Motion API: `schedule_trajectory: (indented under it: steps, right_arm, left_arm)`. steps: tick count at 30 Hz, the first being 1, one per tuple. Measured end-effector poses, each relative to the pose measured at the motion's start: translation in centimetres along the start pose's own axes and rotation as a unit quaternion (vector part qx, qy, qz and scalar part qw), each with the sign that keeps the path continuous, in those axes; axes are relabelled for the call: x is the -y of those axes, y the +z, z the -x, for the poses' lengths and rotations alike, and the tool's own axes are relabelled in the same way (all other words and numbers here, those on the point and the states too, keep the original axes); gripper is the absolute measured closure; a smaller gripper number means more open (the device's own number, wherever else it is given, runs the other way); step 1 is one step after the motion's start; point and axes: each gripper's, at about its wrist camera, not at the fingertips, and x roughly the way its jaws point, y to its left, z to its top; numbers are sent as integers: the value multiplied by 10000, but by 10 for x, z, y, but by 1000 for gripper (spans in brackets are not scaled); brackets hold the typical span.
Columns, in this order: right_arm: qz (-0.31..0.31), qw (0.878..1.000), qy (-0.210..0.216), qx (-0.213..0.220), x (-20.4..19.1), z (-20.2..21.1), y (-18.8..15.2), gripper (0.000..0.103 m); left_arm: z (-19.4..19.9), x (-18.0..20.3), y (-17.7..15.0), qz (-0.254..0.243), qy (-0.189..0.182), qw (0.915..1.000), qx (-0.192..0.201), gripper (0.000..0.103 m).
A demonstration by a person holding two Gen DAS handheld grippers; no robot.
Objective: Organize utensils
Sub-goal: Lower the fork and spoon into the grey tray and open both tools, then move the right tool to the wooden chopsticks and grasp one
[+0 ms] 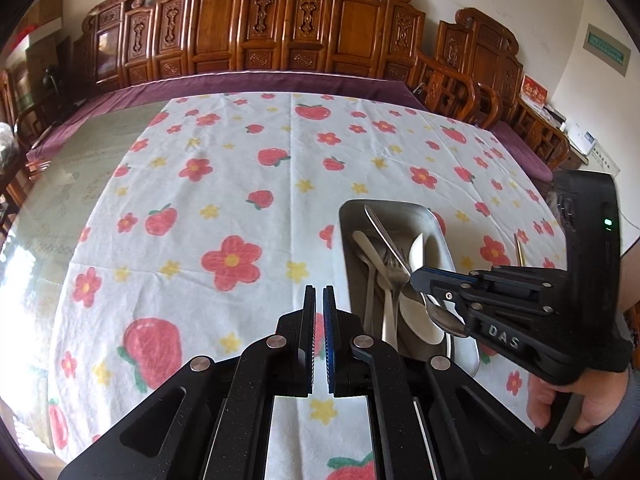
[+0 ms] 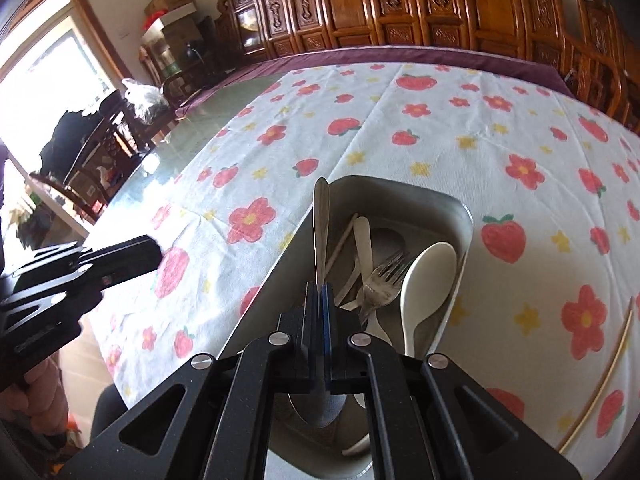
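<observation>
Fingertips of my right gripper (image 2: 319, 292) clamp 1 metal spoon (image 2: 320, 224) over the steel tray (image 2: 466, 216) for sorting; my left gripper (image 1: 319, 300), shut empty, hovers beside its left rim.

A steel spoon (image 2: 321, 216) slants over the metal tray (image 2: 466, 216) (fork (image 2: 382, 280), white spoon (image 2: 426, 280) inside).
</observation>
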Motion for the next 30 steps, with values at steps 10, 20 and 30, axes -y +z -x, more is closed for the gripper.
schedule_trajectory:
  steps: [10, 20, 30]
  right_arm:
    - [-136, 9999, 5, -32, 8, -5, -4, 96]
    - [130, 9981, -411, 433, 43, 68, -34, 96]
    - [-352, 9890, -1329, 541, 130, 112, -85, 77]
  left_arm:
    - [7, -2, -4, -6, 39, 10000, 55, 100]
    - [17, 35, -3, -261, -22, 9995, 184, 87]
    - [21, 77, -8, -450, -135, 9986, 234, 57]
